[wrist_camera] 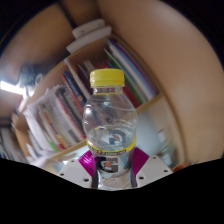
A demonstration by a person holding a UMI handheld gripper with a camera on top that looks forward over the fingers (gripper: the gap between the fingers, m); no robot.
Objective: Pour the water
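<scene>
Bottle [108,128]: clear plastic, yellow cap [106,78] on top, clamped low at its purple label between both fingers of gripper [110,172], lifted before tilted bookshelves [75,95]. Long axis upright along the fingers' line, cap pointing up and away. Cap apparently on, so needs removing first; then tilt slowly, keeping the squeeze firm but gentle on thin plastic.

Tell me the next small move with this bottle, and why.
Probably take the cap off before tilting. The bottle stands upright in the tool, both pink pads against its label, and the yellow cap looks still on. No receiving cup shows, only bookshelves behind.
</scene>
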